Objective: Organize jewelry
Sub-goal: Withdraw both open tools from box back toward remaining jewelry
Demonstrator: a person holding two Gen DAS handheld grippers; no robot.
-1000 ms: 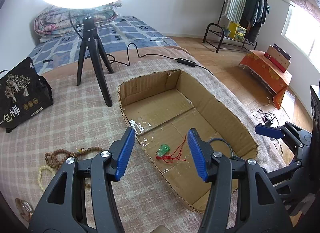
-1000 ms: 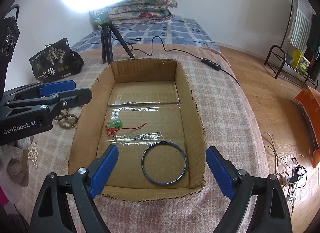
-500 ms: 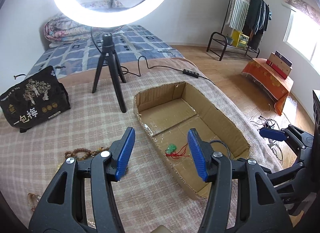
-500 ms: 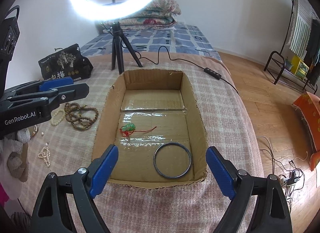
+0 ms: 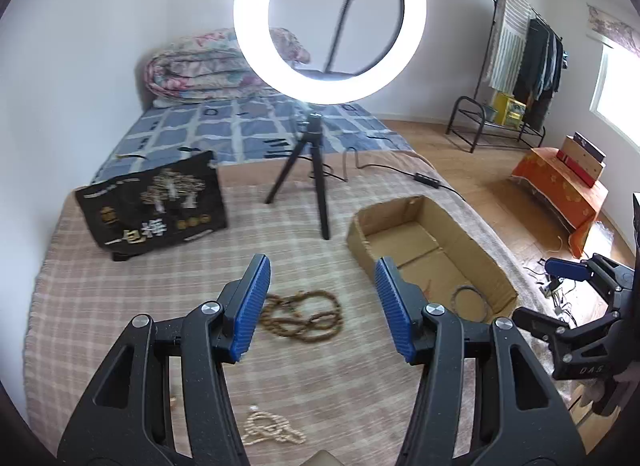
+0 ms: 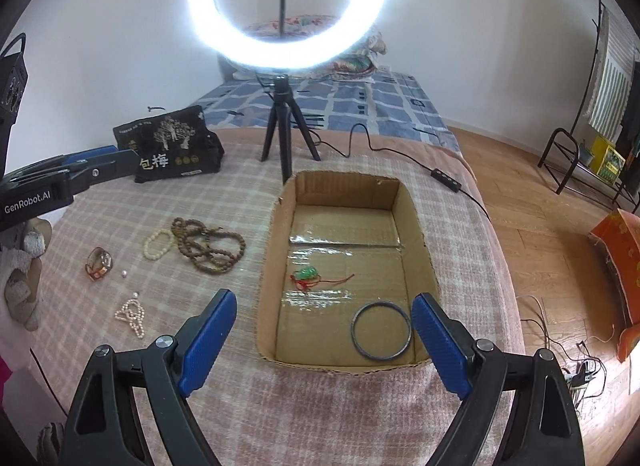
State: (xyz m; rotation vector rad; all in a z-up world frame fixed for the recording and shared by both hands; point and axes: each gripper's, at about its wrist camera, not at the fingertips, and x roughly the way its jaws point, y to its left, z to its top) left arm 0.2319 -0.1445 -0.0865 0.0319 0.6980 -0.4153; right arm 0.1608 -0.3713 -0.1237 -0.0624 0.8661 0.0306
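Left gripper [image 5: 322, 308]: jaws spread, empty, hovering above the brown bead strand [image 5: 304, 316] on the checked blanket [image 5: 120, 298]; a second ago it hung over the cardboard box [image 5: 494, 266] with the green pendant between its fingers' line of sight, so it has swung away leftward, which suggests the beads are the next item to collect. A pale bead bracelet [image 5: 272, 428] lies nearer the camera. Ring light [image 5: 330, 21] on its tripod and a black printed bag [image 5: 154, 203] stand behind; clothes rack and orange-covered stand by the window. Right gripper [image 6: 322, 340]: jaws wide apart, holding nothing, drawn back from the box's near wall. Box [image 6: 420, 225] contents: green pendant on red cord [image 6: 308, 276], dark bangle [image 6: 381, 330]. Outstanding on the blanket: brown beads [image 6: 208, 244], cream bracelet [image 6: 158, 244], amber ring [image 6: 99, 264], pearl strand [image 6: 132, 316]. Wooden floor at right, with cables.
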